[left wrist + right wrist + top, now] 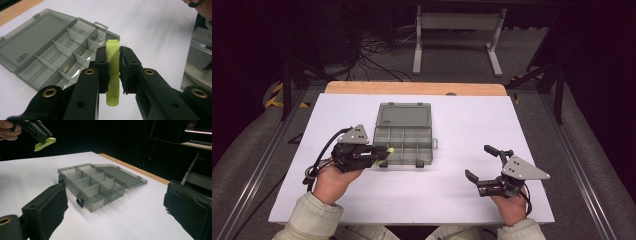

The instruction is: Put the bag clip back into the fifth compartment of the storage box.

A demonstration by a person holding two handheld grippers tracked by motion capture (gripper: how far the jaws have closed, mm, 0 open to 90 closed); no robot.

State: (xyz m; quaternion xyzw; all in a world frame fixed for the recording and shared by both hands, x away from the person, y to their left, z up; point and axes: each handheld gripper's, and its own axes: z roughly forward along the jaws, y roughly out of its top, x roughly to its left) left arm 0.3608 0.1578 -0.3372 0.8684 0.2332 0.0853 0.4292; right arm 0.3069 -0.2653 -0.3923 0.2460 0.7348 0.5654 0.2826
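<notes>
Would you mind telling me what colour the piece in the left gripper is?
Yellow-green; the piece shows best in the left gripper view.

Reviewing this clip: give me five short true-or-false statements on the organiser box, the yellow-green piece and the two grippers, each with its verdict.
1. The left gripper is shut on the flat yellow-green plastic piece. True.
2. The translucent grey plastic compartment box has its lid closed. False: the lid lies folded open, flat on the table beyond the box.
3. The right gripper holds a part. False: its fingers stand wide apart with nothing between them.
4. The compartments that show in the gripper views look empty. True.
5. The yellow-green plastic piece lies inside a compartment. False: it is held above the white table, near the box's front left corner.
</notes>
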